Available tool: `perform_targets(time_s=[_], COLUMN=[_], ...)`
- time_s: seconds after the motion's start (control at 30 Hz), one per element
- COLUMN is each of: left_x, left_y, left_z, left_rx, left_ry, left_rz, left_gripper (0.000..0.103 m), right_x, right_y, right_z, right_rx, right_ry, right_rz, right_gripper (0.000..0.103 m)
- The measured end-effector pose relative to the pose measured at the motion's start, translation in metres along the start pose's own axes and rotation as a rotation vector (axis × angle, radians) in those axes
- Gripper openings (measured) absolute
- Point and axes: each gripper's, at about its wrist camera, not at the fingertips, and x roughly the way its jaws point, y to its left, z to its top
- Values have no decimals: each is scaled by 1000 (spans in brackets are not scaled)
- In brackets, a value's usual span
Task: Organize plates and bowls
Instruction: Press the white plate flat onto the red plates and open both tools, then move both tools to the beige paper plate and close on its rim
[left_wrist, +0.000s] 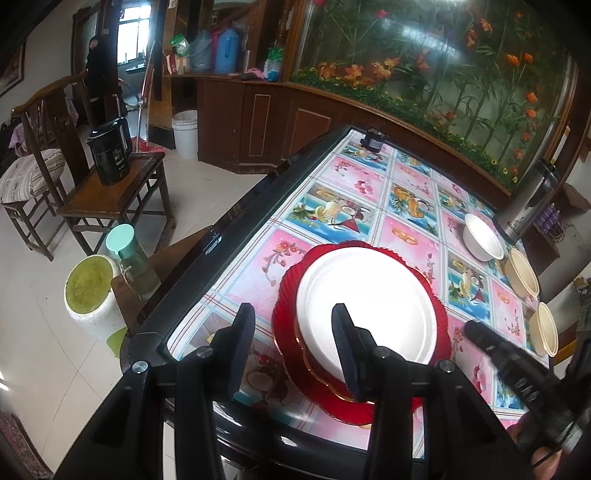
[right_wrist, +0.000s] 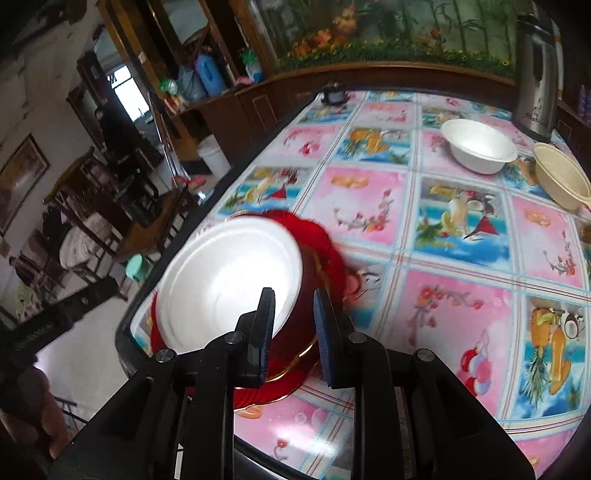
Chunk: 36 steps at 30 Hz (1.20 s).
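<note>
Left gripper (left_wrist: 291, 343): jaws part open over the table's (left_wrist: 332, 177) near-left corner, nothing between them; one finger overlaps the white plate (left_wrist: 365, 299). White plate sits on red plate (left_wrist: 291, 295). Right gripper (right_wrist: 293, 325): jaws narrow, straddling the stacked plates' near rim; grip not confirmable. Further right: white bowl (right_wrist: 478, 146), then two beige bowls (left_wrist: 521, 273), apart

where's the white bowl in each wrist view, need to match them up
Left wrist: white bowl sits far right, mid-height, in front of the steel urn.
Right wrist: white bowl sits upper right, left of the steel urn.
Shared landmark: the cream bowl right beside it in both views.
</note>
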Motion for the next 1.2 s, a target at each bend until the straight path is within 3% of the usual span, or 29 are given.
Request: perform_targets(time_s=[0.2,0.63,0.9,1.2], left_x=[-3,-19,-26,1], left_y=[-12,-58,-146,-264], left_z=[-3,-5,-11,-23], left_rx=[26,108,289,445], left_ry=[2,-10,11,177], left_rz=[-26,-59,-159,-353], left_gripper=[43,43,43,43], right_x=[-29,-45,-89,-170], right_y=[-28,-63,-120,-221], right_z=[2,-3,-1,-4], right_rx=[43,114,181,290], right_ry=[-103,-140,-208,-315], right_rz=[-2,19,-47,-210], right_gripper=[22,22,21,21])
